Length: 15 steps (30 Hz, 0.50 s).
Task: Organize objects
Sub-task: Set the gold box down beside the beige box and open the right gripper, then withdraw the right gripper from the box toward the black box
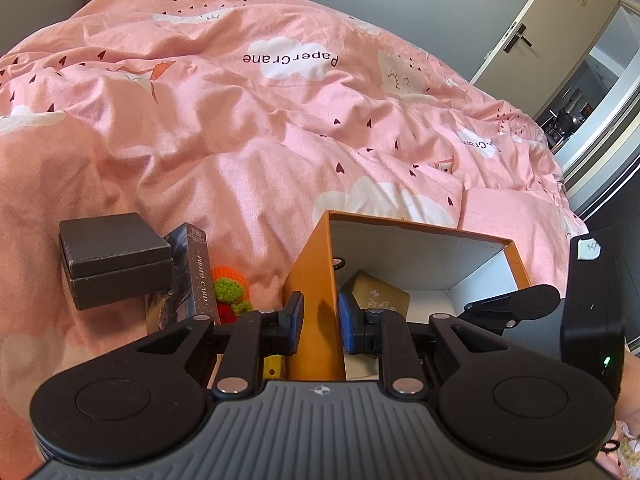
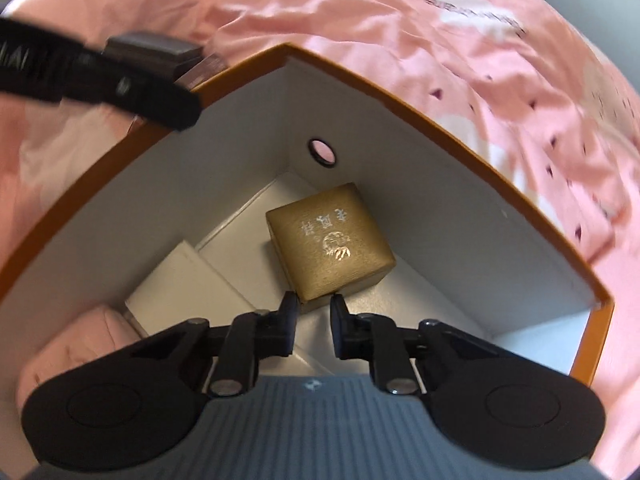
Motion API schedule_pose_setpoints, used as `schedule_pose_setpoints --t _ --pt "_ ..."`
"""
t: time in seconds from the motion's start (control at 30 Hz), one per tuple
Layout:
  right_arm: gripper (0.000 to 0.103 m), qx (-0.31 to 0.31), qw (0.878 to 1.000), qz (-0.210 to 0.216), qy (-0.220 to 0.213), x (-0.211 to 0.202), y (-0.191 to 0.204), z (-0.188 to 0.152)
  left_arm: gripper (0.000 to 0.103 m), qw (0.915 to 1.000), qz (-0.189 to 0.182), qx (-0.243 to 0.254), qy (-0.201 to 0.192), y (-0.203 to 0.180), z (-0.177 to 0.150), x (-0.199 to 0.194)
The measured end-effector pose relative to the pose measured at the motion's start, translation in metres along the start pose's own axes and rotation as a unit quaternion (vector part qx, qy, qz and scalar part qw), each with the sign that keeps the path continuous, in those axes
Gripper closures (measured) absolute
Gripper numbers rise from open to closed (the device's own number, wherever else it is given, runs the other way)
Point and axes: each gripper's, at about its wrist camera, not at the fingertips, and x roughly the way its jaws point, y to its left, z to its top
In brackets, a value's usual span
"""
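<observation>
Left wrist view: left of the left claw [image 1: 319, 322], a dark grey box [image 1: 116, 258] sits on a photo card pack [image 1: 196, 276] beside a crocheted toy [image 1: 232, 290] on the pink duvet [image 1: 240, 120]. The open orange box [image 1: 310, 280] stands upright, mouth up, and that claw is clamped on its near wall. Ahead of the right claw [image 2: 314, 312], a gold box [image 2: 330, 242] lies flat on the orange box's floor, one corner towards the fingers. The right claw's jaws are narrowly apart, pressing nothing.
</observation>
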Motion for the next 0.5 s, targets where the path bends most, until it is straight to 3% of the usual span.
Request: schedule_pose_setpoints --t 0.23,0.33,0.5 --pt "0.091 -0.122 0.993 -0.008 -0.009 0.003 0.017 0.011 0.078 0.9998 -0.008 -0.018 -0.002 0.005 0.002 -0.002" --pt "0.091 -0.145 0.989 0.001 -0.015 0.004 0.025 0.019 0.078 0.9997 -0.009 -0.022 -0.002 0.005 0.003 -0.002" --pt "0.091 -0.168 0.986 -0.019 -0.01 0.009 0.031 0.022 0.078 0.9997 -0.005 -0.022 -0.007 0.006 0.003 -0.005"
